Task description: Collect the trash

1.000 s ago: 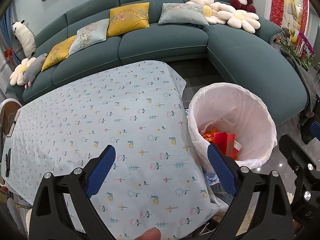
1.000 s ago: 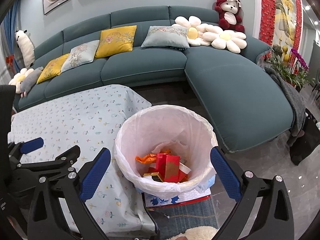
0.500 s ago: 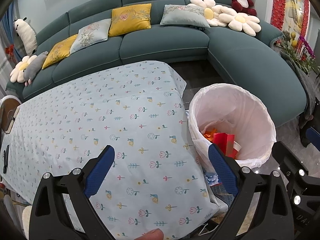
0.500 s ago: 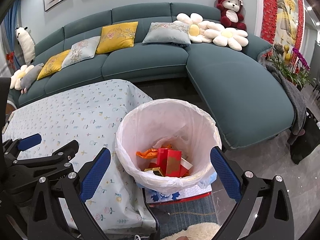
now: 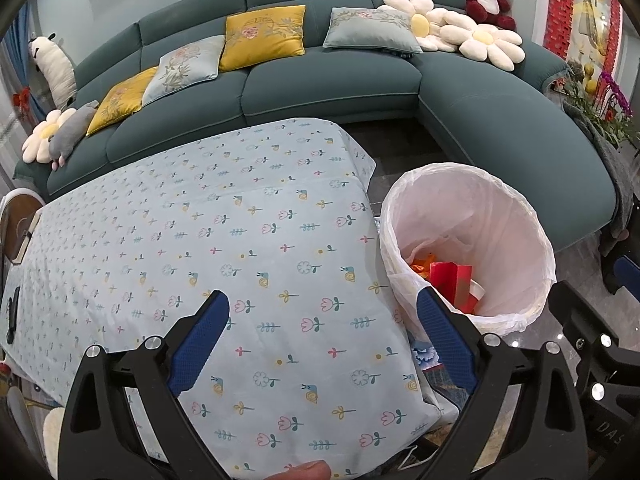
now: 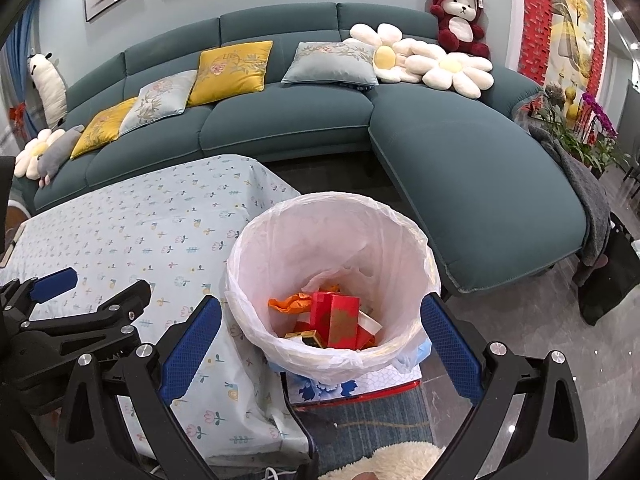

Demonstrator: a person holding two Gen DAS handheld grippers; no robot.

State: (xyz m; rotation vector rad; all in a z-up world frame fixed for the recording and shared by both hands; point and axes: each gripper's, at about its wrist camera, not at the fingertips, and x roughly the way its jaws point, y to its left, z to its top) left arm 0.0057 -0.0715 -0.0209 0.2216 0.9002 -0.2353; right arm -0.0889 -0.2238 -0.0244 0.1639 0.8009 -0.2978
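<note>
A bin with a white bag liner [image 6: 404, 240] [image 5: 516, 216] stands beside the table's right end. Inside lie red boxes [image 6: 340, 318] [image 5: 450, 280] and orange wrapping [image 6: 290, 302]. My right gripper [image 6: 320, 344] is open and empty, above the bin's near rim. My left gripper [image 5: 322, 334] is open and empty, above the table with the flowered cloth [image 5: 200, 240], left of the bin. The left gripper also shows at the left of the right wrist view [image 6: 96, 284].
A teal corner sofa [image 6: 460, 152] with cushions and plush toys runs behind the table and bin. The bin rests on a blue-and-white box [image 6: 360, 384]. A dark blanket [image 6: 588, 196] hangs off the sofa's right end. Grey floor lies to the right.
Both grippers have shifted slightly; the bin sits a little lower and closer in the right wrist view. Both stay open and empty.
</note>
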